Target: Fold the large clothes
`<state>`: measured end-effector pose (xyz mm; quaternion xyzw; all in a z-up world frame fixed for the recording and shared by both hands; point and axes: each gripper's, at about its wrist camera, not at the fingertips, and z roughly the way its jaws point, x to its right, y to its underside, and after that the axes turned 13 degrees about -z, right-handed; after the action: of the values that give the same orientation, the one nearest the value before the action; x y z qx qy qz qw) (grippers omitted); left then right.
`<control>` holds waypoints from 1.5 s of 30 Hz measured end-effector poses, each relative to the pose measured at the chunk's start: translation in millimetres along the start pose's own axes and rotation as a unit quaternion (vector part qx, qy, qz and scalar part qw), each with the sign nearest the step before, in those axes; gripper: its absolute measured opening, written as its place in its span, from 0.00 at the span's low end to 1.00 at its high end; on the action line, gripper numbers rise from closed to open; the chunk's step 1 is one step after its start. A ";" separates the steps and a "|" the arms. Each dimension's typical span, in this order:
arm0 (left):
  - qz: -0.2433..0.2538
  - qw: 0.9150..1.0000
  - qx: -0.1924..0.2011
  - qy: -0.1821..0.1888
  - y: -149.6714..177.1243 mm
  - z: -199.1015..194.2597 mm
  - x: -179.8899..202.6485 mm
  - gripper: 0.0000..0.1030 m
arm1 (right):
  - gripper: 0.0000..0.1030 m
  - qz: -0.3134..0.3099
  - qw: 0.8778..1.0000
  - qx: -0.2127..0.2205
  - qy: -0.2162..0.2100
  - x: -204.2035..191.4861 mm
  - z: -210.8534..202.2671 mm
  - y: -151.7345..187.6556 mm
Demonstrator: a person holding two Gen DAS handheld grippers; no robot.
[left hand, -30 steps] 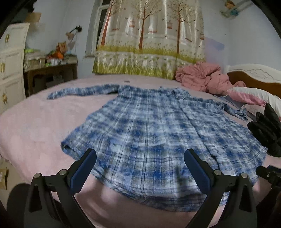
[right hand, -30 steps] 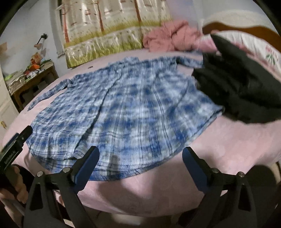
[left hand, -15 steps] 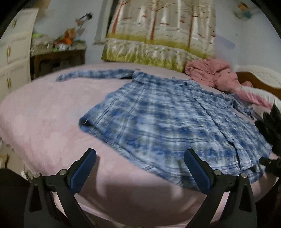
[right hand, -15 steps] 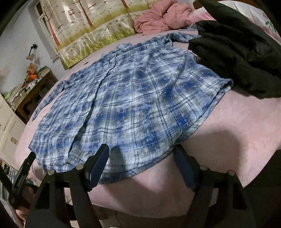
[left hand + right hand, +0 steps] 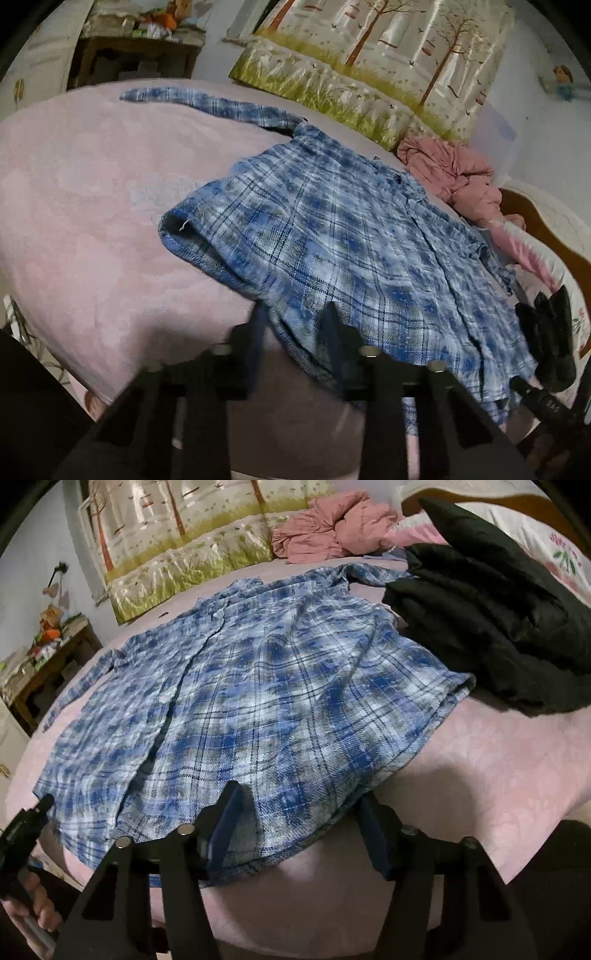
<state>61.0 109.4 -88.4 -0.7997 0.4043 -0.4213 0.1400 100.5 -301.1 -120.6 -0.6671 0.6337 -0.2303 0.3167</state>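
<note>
The left gripper point(image 5: 295, 332) sat at the lower centre of its view, its jaws closing, with the near hem of the shirt point(image 5: 351, 251) between the blurred fingers; whether the pads already pressed on the cloth could not be told. The right gripper point(image 5: 299, 823) sat at the lower centre of its own view, jaws half apart and closing, with the hem between them; the left finger lay on the cloth, while the right one stood at the hem's edge, not pressing.

The shirt point(image 5: 258, 686), a blue and white plaid, lay spread flat across the middle of the bed point(image 5: 498, 768), collar toward the top of the frame. One sleeve point(image 5: 207, 103) stretched toward the upper left of the left view. A black garment point(image 5: 498, 620) lay at the right, touching the shirt's edge. A pink garment point(image 5: 332, 528) was bunched at the top, well apart from the grippers. A hand point(image 5: 33, 904) held the left gripper's handle at the lower left of the right view.
</note>
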 end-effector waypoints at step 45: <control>0.275 0.961 -0.040 0.001 -42.9 78.1 113.3 0.84 | 0.82 -0.237 0.970 0.003 -0.052 -40.4 57.6 -102.2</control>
<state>181.1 40.9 -47.9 -0.6626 0.6249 -0.3506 0.2182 209.2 -253.9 -83.7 -0.8087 0.4393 -0.2653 0.2875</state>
